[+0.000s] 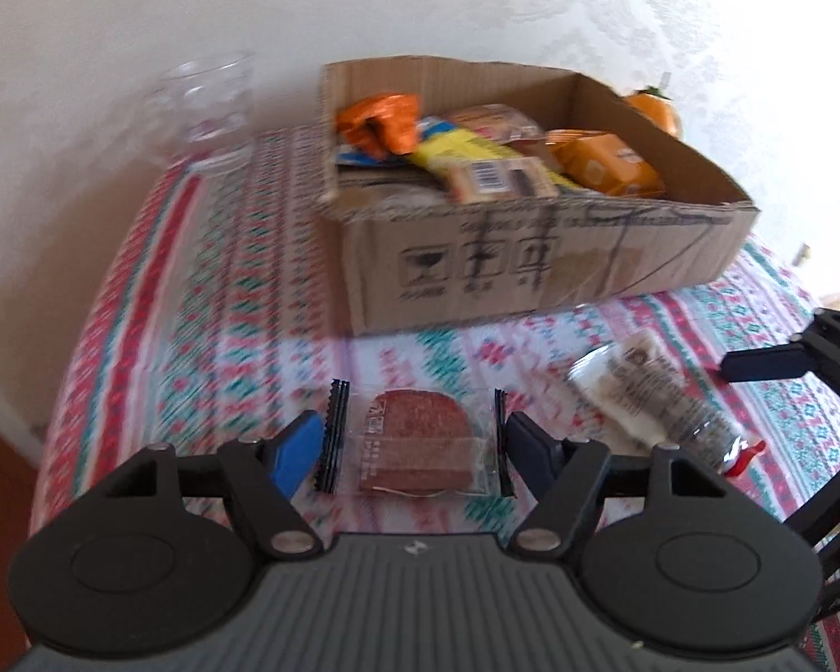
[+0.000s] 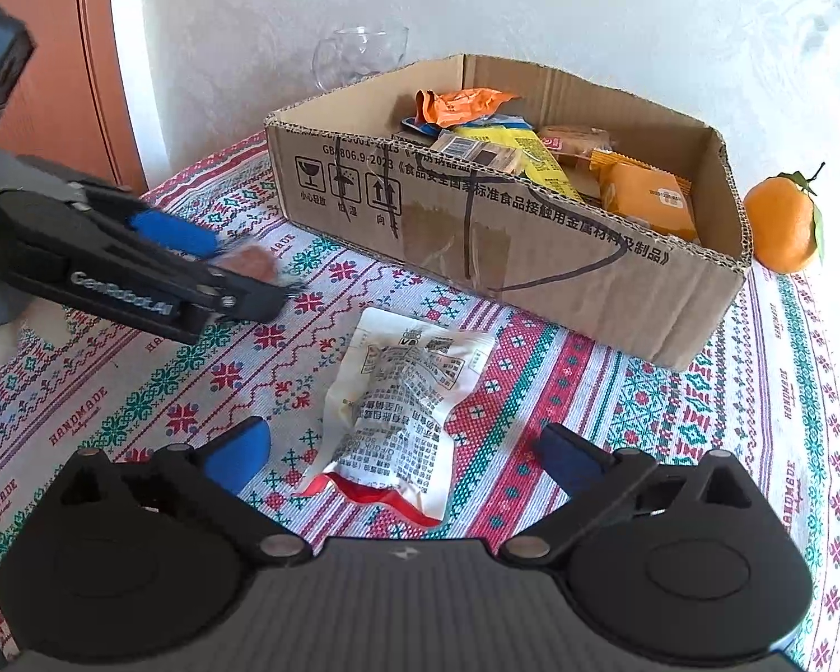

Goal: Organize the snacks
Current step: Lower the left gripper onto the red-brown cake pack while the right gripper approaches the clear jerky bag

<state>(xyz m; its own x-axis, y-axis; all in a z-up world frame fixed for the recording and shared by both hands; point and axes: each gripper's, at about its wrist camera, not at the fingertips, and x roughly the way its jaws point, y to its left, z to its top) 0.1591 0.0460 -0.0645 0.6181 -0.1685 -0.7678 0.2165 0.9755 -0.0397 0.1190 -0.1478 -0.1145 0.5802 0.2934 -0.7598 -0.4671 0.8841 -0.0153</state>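
Observation:
A clear packet with a reddish-brown round snack (image 1: pixel 417 442) sits between the fingers of my left gripper (image 1: pixel 414 448), which press on its two ends; it looks lifted off the cloth. In the right wrist view the left gripper (image 2: pixel 252 274) holds that snack (image 2: pixel 249 262) at the left. A white printed snack pouch with a red end (image 2: pixel 397 403) lies on the cloth between the wide-open fingers of my right gripper (image 2: pixel 406 456); it also shows in the left wrist view (image 1: pixel 655 397). An open cardboard box (image 2: pixel 509 257) behind holds several wrapped snacks (image 2: pixel 532 151).
The table has a red, green and white patterned cloth (image 2: pixel 700 420). A clear glass cup (image 1: pixel 210 106) stands left of the box by the wall. An orange with a leaf (image 2: pixel 784 229) sits right of the box. The table edge falls away at the left.

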